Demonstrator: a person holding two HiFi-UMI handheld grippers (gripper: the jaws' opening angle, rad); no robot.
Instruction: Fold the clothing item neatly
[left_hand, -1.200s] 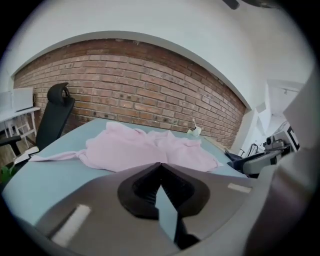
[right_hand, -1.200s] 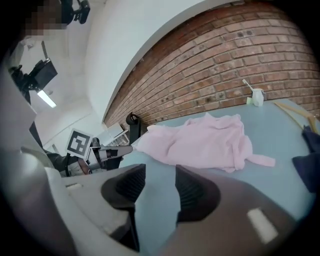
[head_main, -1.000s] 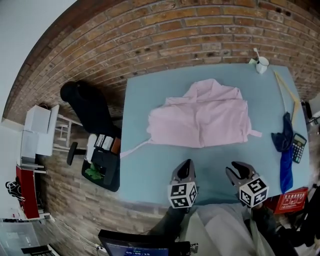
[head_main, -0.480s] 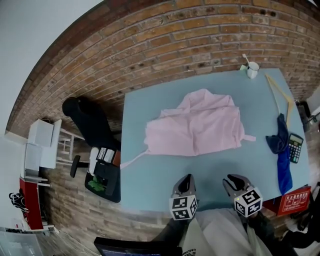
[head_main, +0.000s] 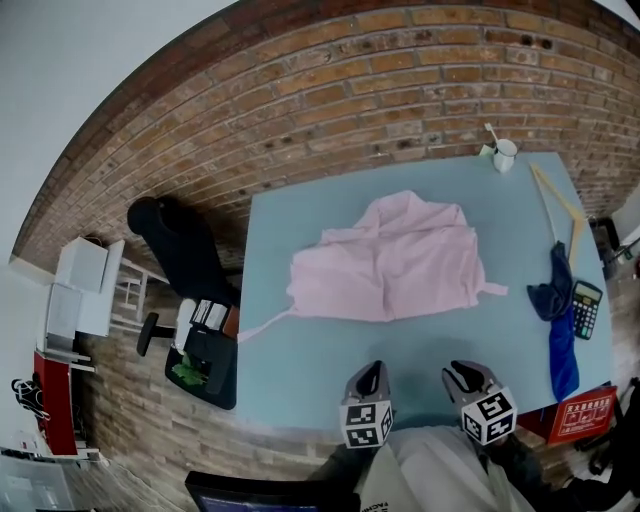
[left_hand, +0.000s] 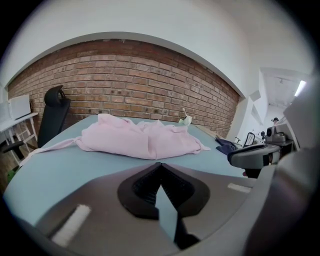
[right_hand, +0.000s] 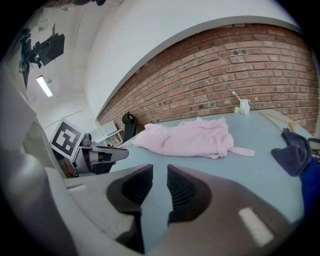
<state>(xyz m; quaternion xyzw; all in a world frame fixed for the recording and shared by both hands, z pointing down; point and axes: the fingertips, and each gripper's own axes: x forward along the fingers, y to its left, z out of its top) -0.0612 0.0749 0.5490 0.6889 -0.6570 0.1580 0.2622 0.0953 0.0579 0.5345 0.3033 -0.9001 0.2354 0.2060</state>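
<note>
A crumpled pink garment (head_main: 390, 265) lies in a loose heap on the blue-grey table (head_main: 300, 360), with a thin tie trailing to its left. Both grippers hover over the table's near edge, well short of the garment and apart from it. My left gripper (head_main: 370, 370) is shut with nothing in it; its jaws meet in the left gripper view (left_hand: 160, 165). My right gripper (head_main: 462, 372) is open by a narrow gap (right_hand: 160, 172), empty, and its jaws have just been closing. The garment (left_hand: 140, 137) (right_hand: 190, 137) lies ahead of both.
At the table's right side lie a dark blue cloth (head_main: 558, 320), a calculator (head_main: 585, 308) and a wooden hanger (head_main: 560, 205). A white cup (head_main: 505, 155) stands at the far right corner. A black chair (head_main: 175, 235) and a bin (head_main: 205, 345) stand left of the table.
Both grippers have drawn back toward the table's near edge. The right gripper's jaws stand closer together than before. The garment has not moved.
</note>
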